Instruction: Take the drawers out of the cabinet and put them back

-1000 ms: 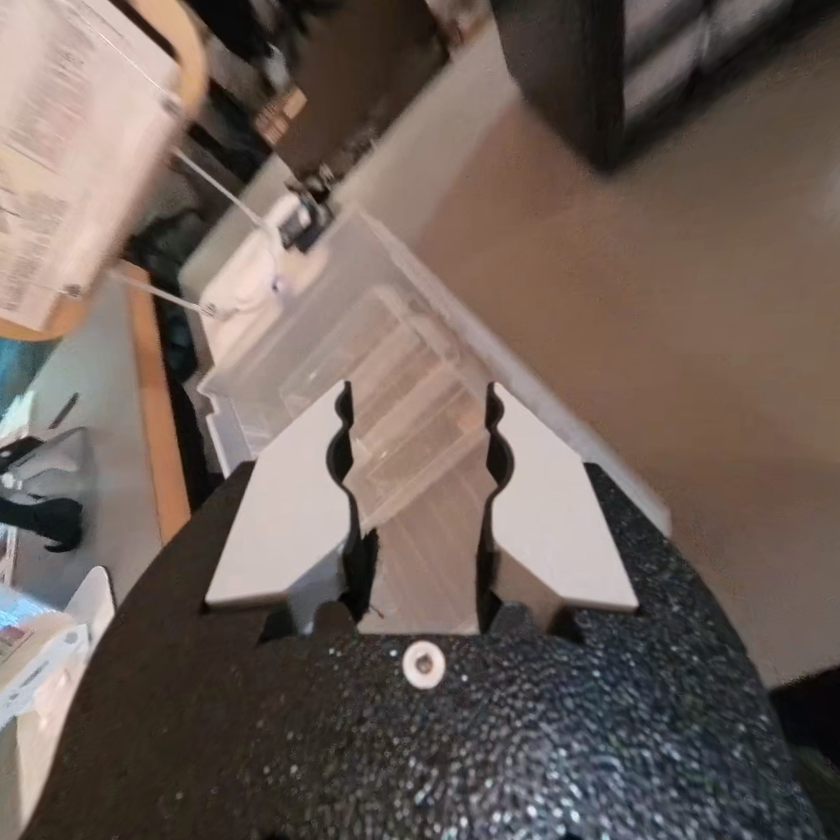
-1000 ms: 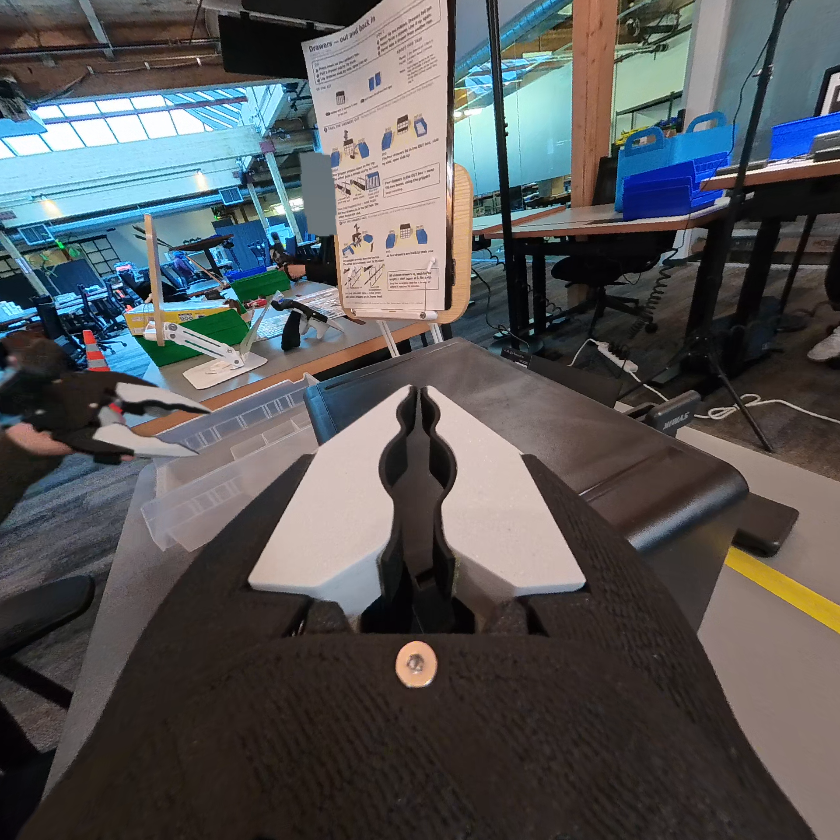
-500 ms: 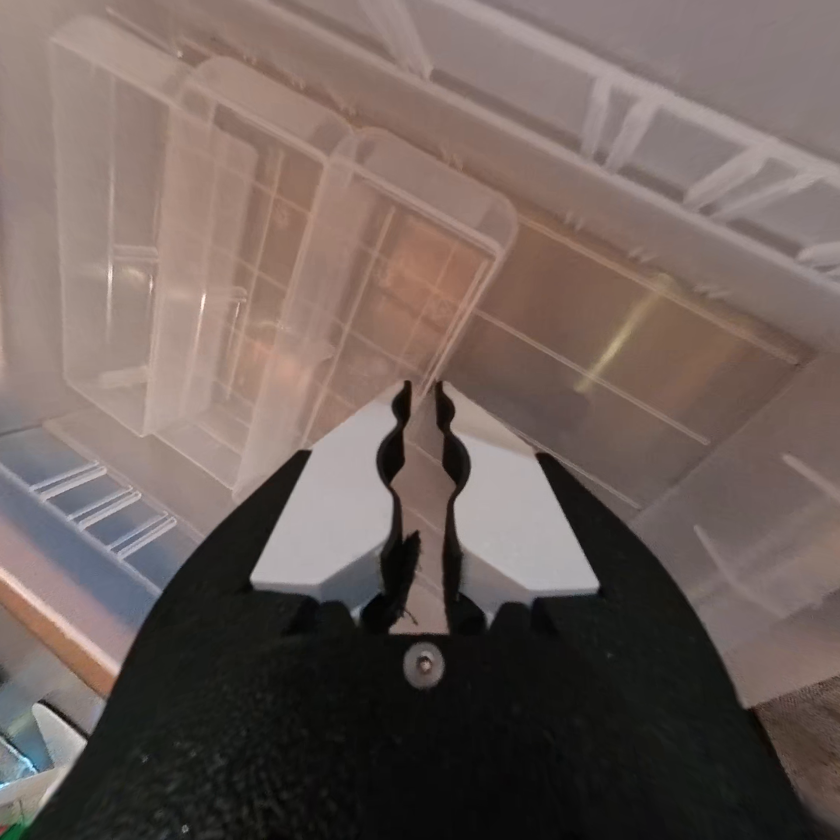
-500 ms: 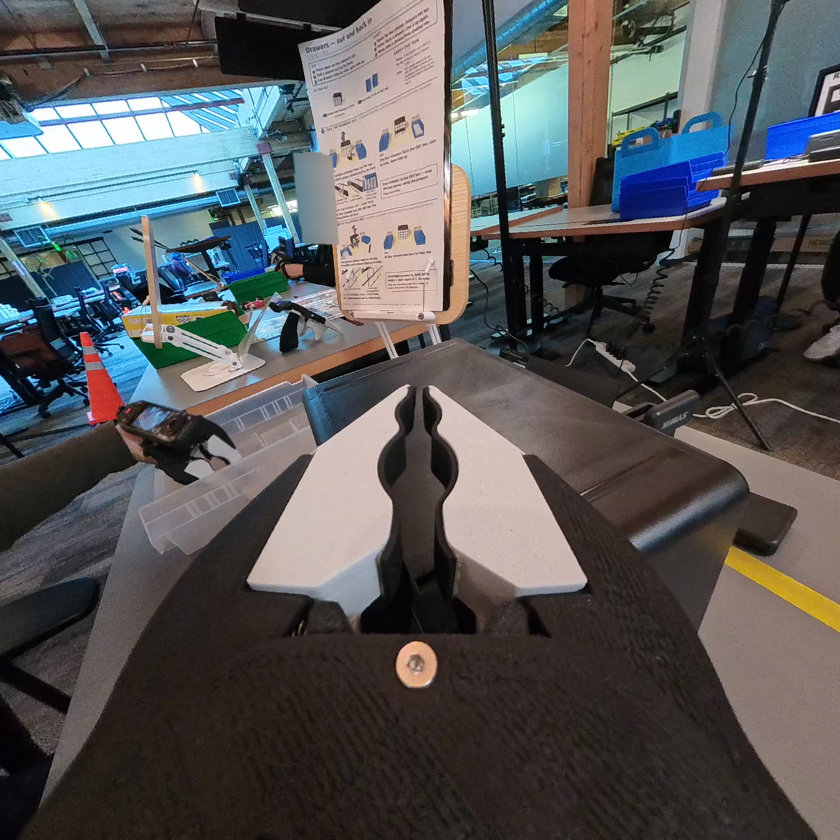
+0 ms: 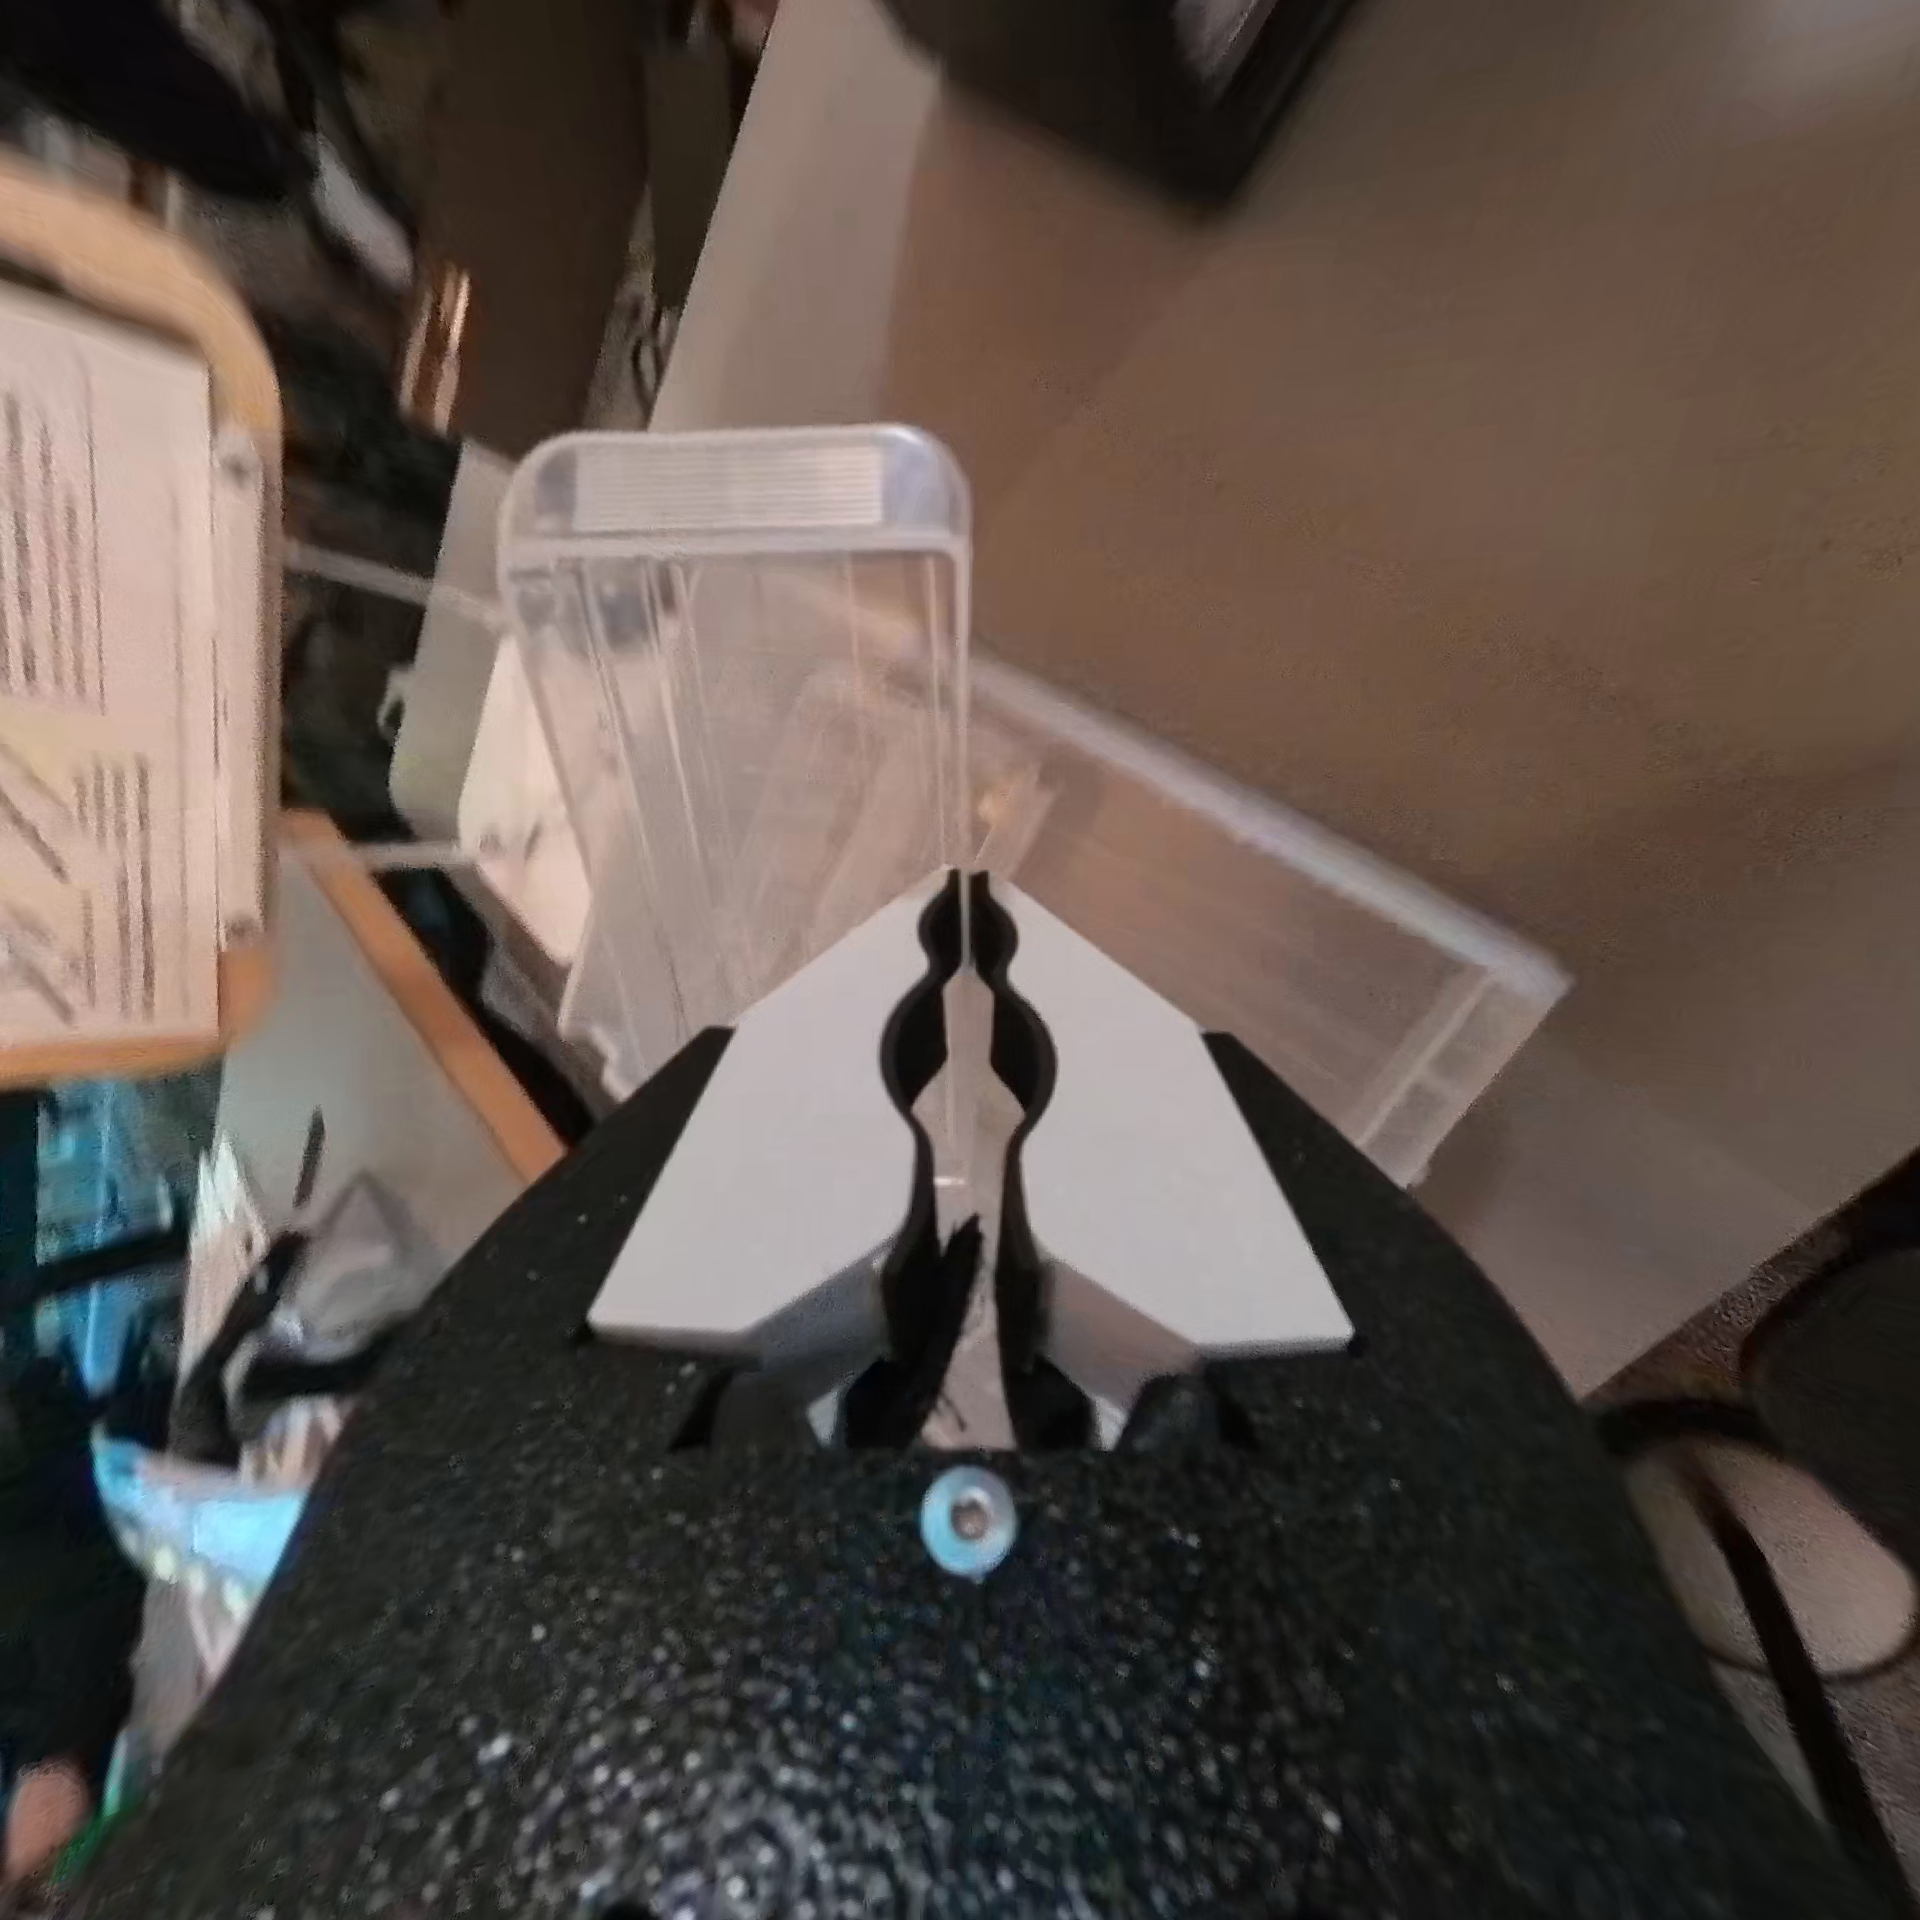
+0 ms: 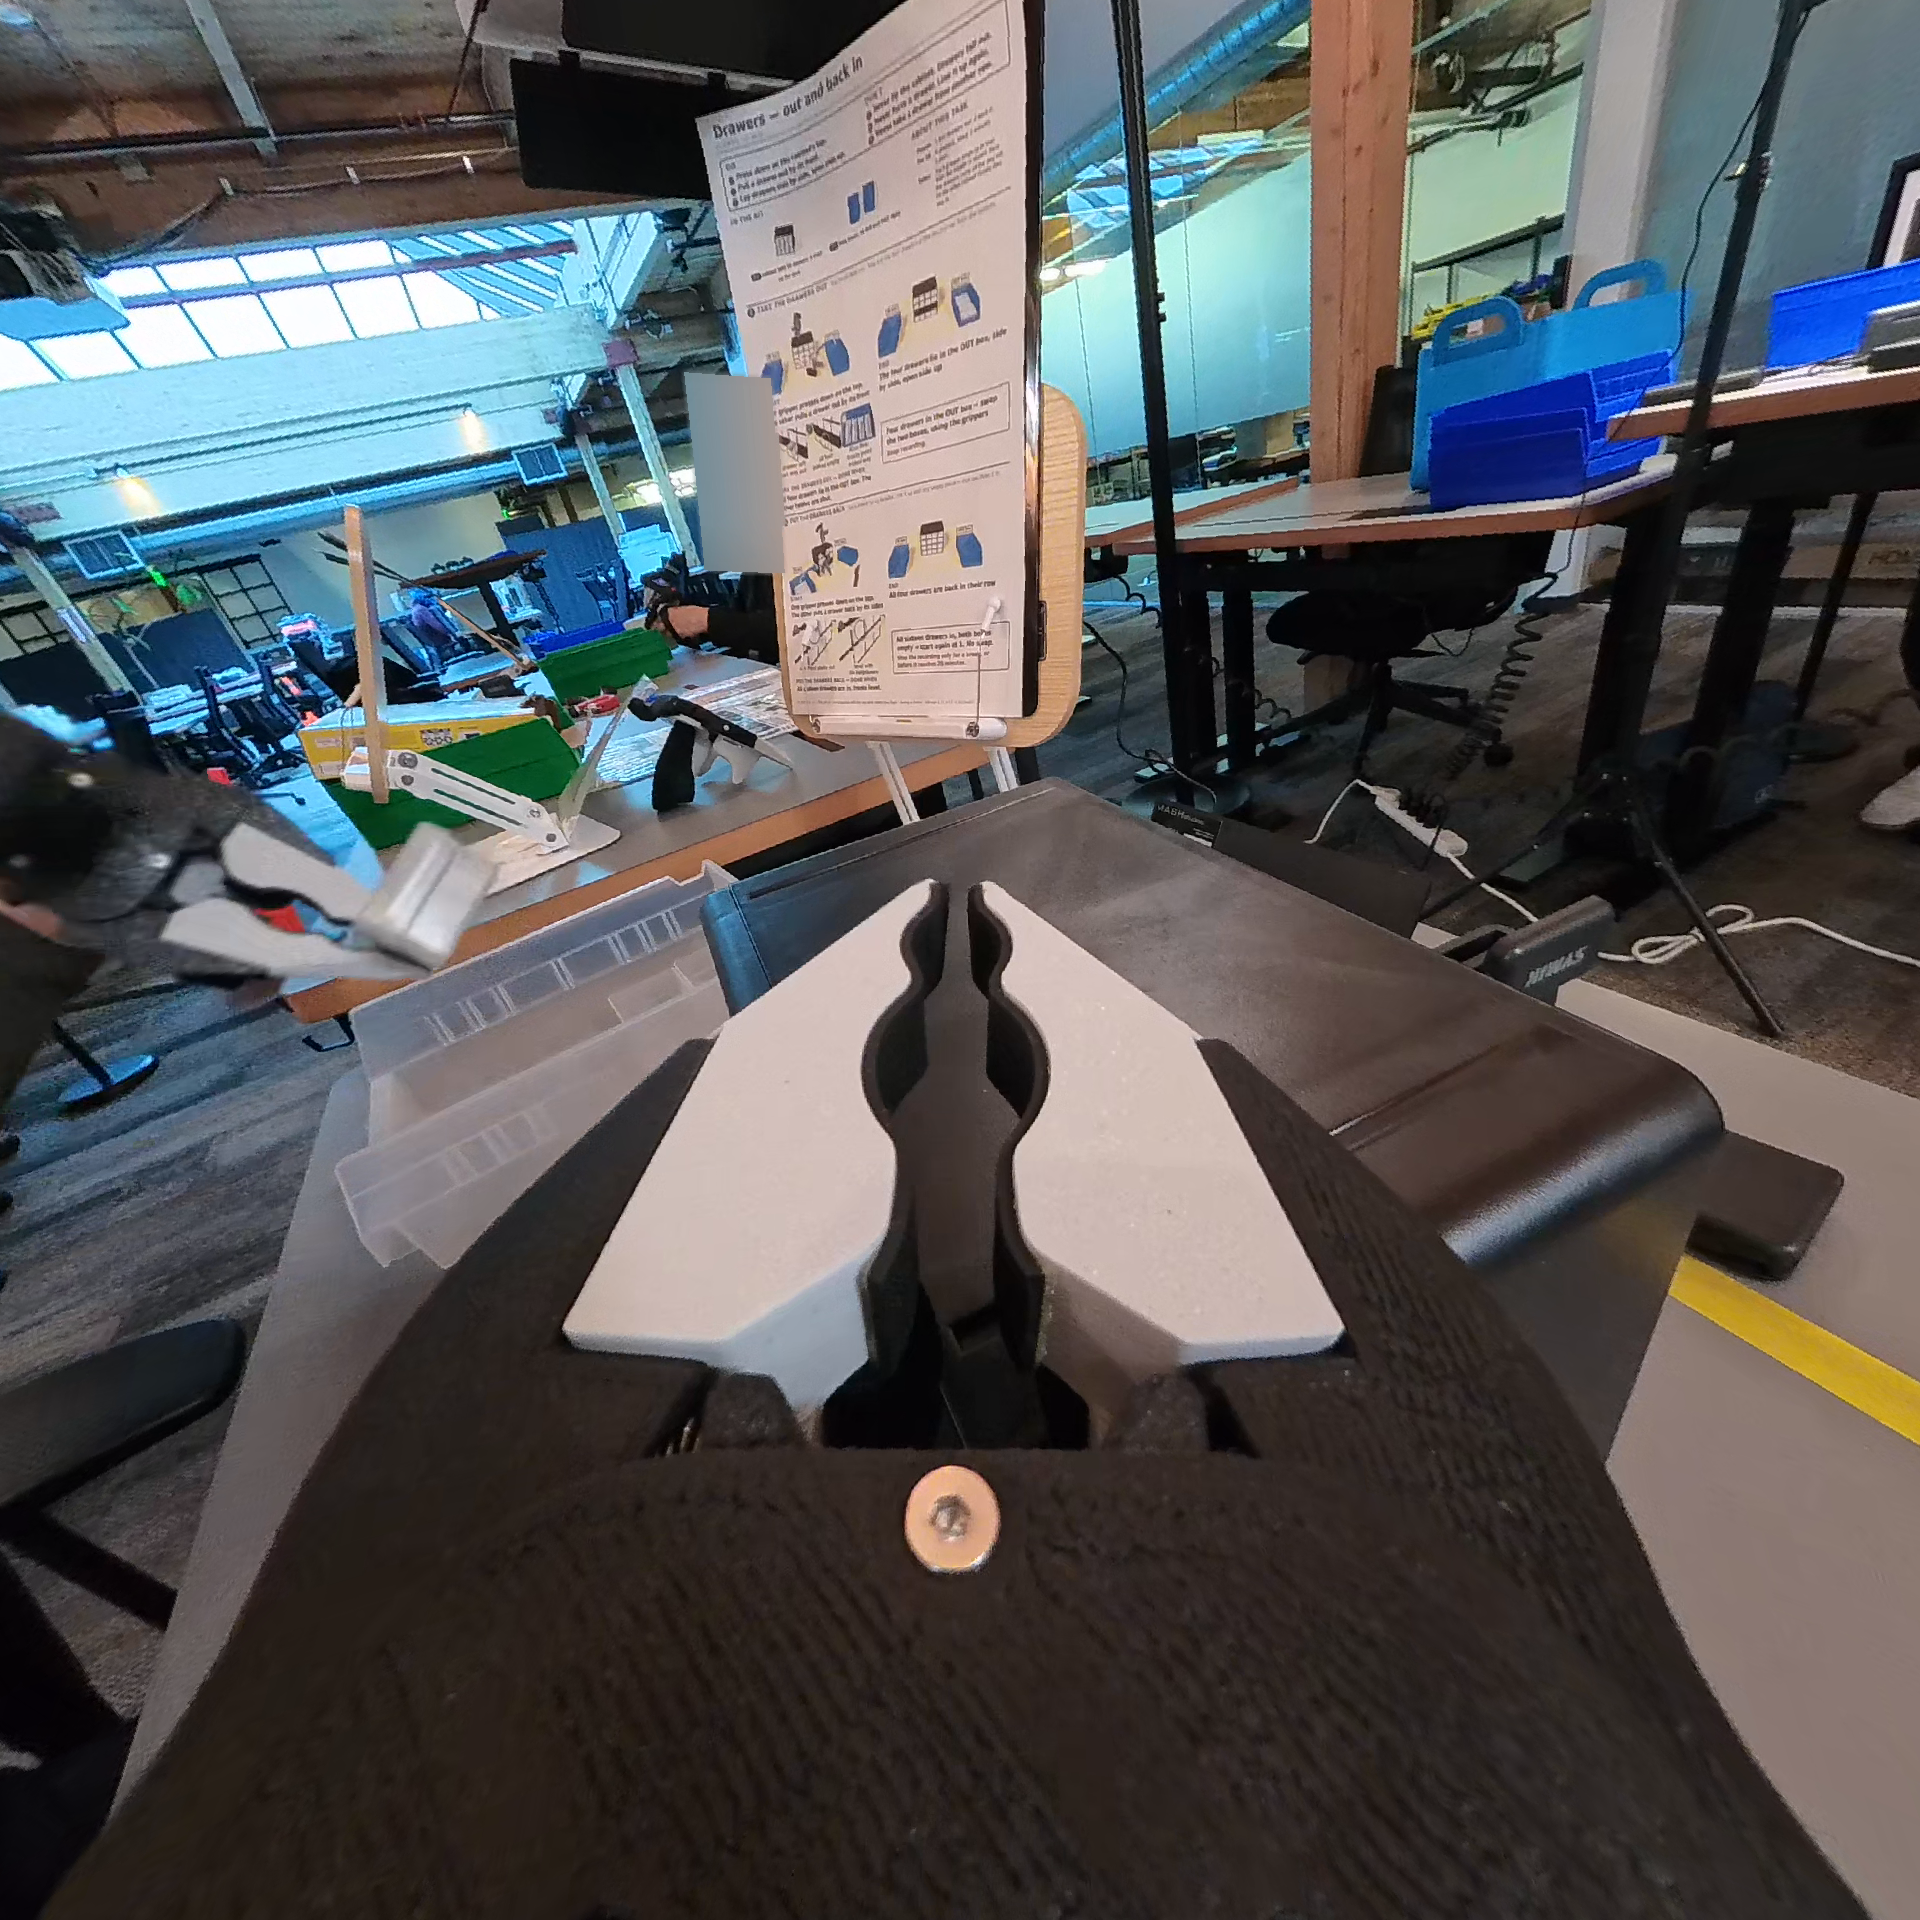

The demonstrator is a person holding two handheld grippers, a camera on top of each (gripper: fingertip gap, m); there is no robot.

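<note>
- My left gripper (image 5: 968,883), its 2 white jaws in a black body, is pinched tight on 1 thin wall of a small clear plastic drawer (image 5: 748,665); I judge the edge grip is so the drawer hangs free for carrying.
- The drawer juts straight out ahead of the jaws, its rounded far end away from me, lifted above the clear plastic bin (image 5: 1299,935) below.
- From the right wrist view, that drawer (image 6: 426,894) sits in the air left of the bin (image 6: 540,1039), well apart from the cabinet.
- My right gripper (image 6: 958,894) holds nothing, jaws nearly together, resting over the black cabinet (image 6: 1299,987); I judge it steadies the top.
- The cabinet's drawer slots are hidden here.
</note>
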